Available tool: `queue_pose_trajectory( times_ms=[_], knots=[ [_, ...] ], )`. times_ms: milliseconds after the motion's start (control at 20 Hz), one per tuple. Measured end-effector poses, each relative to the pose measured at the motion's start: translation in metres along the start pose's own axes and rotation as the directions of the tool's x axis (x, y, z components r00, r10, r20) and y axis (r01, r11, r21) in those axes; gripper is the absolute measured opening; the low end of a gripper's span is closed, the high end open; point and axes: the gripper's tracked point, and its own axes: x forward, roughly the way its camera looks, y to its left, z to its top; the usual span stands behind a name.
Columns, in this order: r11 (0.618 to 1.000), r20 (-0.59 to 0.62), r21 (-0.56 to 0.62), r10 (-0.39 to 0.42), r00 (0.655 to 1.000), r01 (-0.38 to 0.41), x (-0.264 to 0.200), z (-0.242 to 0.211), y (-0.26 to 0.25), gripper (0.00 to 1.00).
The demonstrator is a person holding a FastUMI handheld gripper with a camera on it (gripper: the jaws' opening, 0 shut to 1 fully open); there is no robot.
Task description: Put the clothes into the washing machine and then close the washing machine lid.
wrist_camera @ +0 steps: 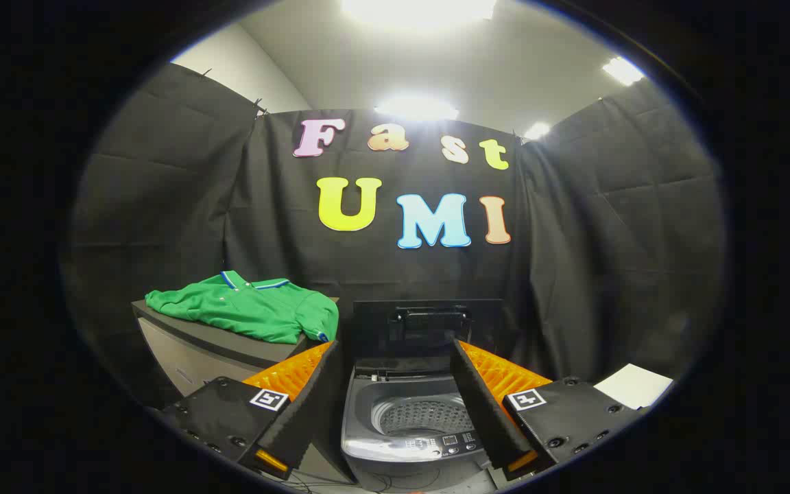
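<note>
A green polo shirt (249, 309) with a blue-trimmed collar lies crumpled on a low cabinet (189, 343), to the left of and beyond my left finger. A grey top-loading washing machine (414, 442) stands between and just ahead of my fingers. Its dark lid (428, 328) stands upright at the back and the perforated drum (424, 416) shows inside. My gripper (395, 350) is open, held above the machine, with nothing between its fingers.
Black cloth walls close in the booth behind and on both sides. A white sheet (633, 384) lies on a surface beyond my right finger. Thin cables run on the floor in front of the machine.
</note>
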Motion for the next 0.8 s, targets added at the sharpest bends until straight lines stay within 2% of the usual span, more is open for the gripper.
queue_pose_trajectory(
  times_ms=[800],
  knots=[
    [0.999,0.013,-0.002,0.035,0.999,-0.035,-0.005,0.002,0.008,1.0]
  ],
)
